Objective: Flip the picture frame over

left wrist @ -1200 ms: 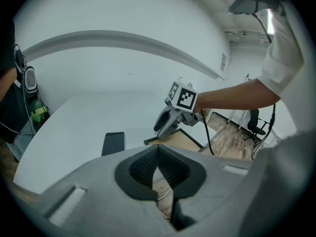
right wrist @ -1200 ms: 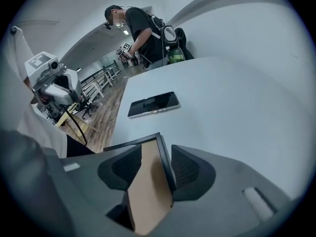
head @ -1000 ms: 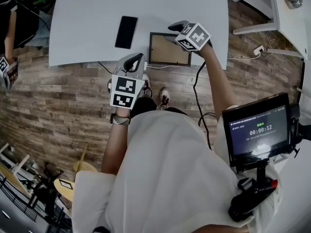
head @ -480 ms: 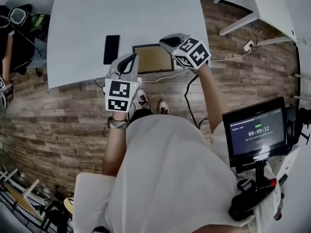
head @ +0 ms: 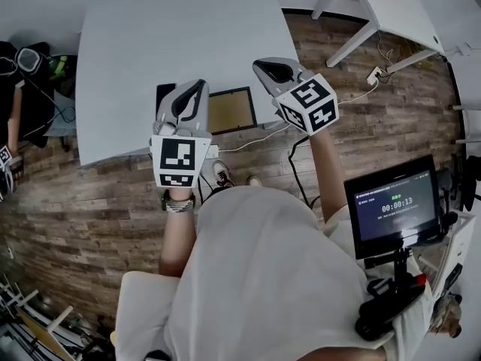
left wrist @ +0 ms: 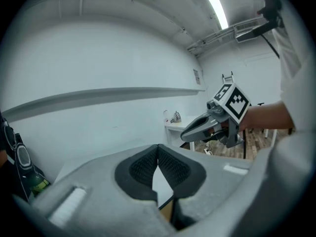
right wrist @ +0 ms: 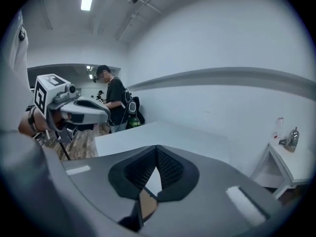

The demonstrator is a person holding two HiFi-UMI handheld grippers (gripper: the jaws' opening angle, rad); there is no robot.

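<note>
Picture frame (head: 230,110), dark border, tan panel up, flat on table (head: 173,28)

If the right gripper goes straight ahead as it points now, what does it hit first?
Likely the white tabletop, beyond the picture frame; the right gripper is shut and empty. Depth unclear.

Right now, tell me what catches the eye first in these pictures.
Two grippers with marker cubes, the left gripper and right gripper, hover shut and empty above the white table's near edge. Between them the picture frame lies flat, brown panel up.
</note>
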